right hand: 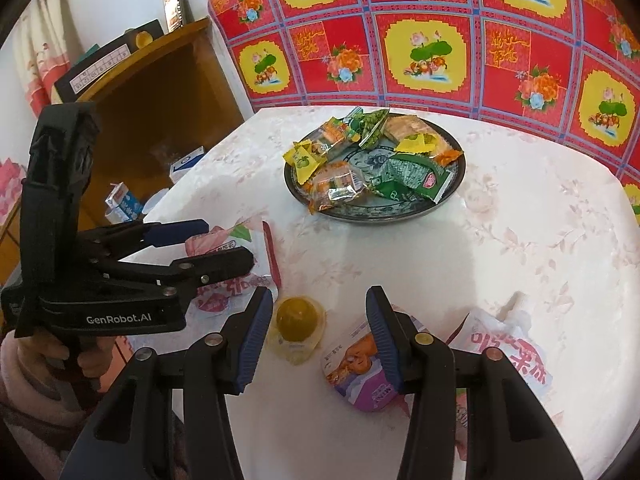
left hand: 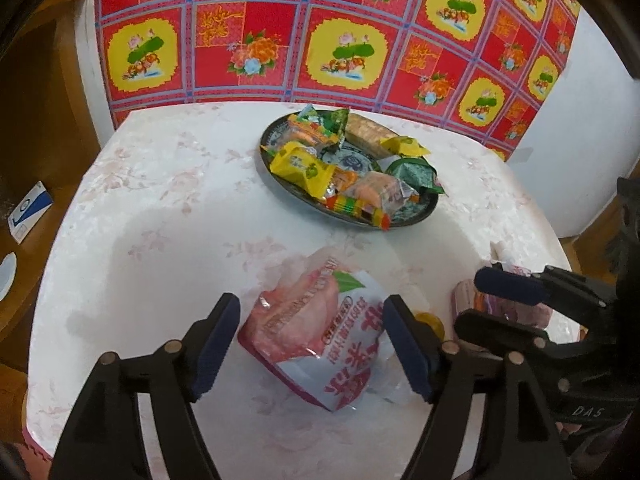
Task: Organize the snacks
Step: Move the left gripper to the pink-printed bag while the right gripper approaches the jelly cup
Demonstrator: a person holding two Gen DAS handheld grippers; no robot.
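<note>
A dark round plate (left hand: 424,216) (right hand: 292,184) at the back of the white table holds several wrapped snacks. My left gripper (left hand: 308,340) is open, its jaws on either side of a pink-and-white snack pouch (left hand: 316,332) lying on the table; it also shows in the right wrist view (right hand: 224,248). My right gripper (right hand: 316,336) is open just above the table. A yellow jelly cup (right hand: 295,326) lies by its left finger and a purple snack cup (right hand: 356,368) by its right finger. A second pink-and-white pouch (right hand: 504,344) lies to the right.
A red and yellow flowered cloth (left hand: 320,32) hangs behind the table. A brown wooden cabinet (right hand: 160,92) stands to the left, with small milk cartons (right hand: 122,202) at its foot. The right gripper's body (left hand: 560,320) sits close at the right of the left wrist view.
</note>
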